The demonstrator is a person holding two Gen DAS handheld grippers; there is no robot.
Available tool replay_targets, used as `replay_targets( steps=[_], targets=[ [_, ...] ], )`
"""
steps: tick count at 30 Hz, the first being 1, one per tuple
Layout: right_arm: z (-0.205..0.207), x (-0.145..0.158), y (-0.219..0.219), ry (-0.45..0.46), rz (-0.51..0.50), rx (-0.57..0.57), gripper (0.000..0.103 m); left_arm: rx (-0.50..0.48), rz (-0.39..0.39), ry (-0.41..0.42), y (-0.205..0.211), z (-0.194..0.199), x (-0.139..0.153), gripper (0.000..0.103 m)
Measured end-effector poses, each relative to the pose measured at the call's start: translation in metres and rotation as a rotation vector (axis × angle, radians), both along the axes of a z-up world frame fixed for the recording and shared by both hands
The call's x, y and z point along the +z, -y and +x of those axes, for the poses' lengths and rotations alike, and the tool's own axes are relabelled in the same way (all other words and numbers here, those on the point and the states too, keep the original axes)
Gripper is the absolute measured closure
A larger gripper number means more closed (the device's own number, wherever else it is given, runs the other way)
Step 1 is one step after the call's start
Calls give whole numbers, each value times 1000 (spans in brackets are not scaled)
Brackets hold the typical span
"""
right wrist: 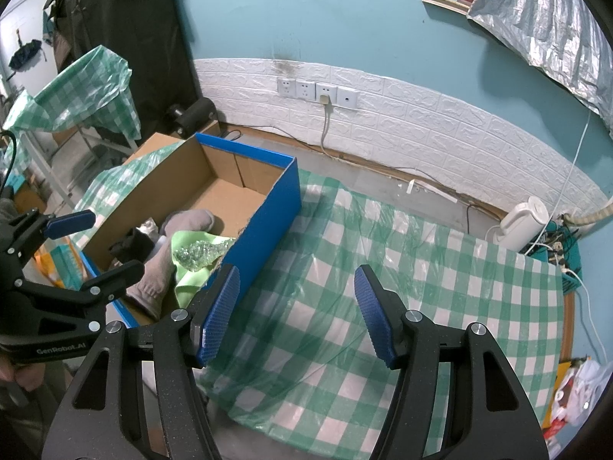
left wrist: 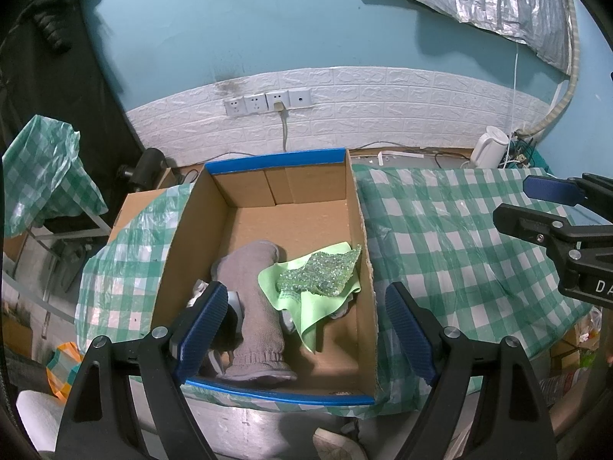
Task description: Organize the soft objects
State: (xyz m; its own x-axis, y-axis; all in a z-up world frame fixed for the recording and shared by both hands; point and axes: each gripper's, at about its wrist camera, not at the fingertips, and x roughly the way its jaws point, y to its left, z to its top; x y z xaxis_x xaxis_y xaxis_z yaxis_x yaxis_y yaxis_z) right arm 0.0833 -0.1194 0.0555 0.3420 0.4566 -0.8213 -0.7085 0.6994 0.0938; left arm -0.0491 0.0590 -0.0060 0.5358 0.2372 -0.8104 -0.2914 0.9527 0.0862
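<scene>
A cardboard box with blue edges (left wrist: 276, 161) (right wrist: 283, 199) holds a grey sock (left wrist: 256, 306) (right wrist: 153, 283), a light green cloth (left wrist: 310, 314) (right wrist: 187, 287) and a glittery green sponge piece (left wrist: 322, 272) (right wrist: 195, 255) on top of it. My left gripper (left wrist: 302, 329) is open and empty, hovering above the near end of the box. My right gripper (right wrist: 297, 306) is open and empty over the checked cloth, right of the box. It also shows at the right edge of the left wrist view (left wrist: 536, 207).
A green-and-white checked plastic cloth (right wrist: 402, 287) (left wrist: 459, 237) covers the surface right of the box. A white kettle (right wrist: 521, 226) (left wrist: 488, 149) and cables sit at the far right by the wall. Wall sockets (left wrist: 268, 101) are behind the box. A draped rack (right wrist: 80, 92) stands at left.
</scene>
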Motion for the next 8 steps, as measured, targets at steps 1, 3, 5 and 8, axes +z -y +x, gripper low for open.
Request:
replay_targets(
  steps=[1, 3, 5, 8],
  targets=[
    [0, 0, 1, 0, 0, 0, 40, -1, 0, 1, 0, 0, 0, 17],
    [0, 0, 0, 0, 0, 1, 40, -3, 2, 2, 1, 0, 0, 17],
    [0, 0, 0, 0, 0, 1, 40, -4, 2, 2, 2, 0, 0, 17],
    [0, 0, 1, 0, 0, 1, 40, -1, -3, -4, 1, 0, -1, 17]
  ],
)
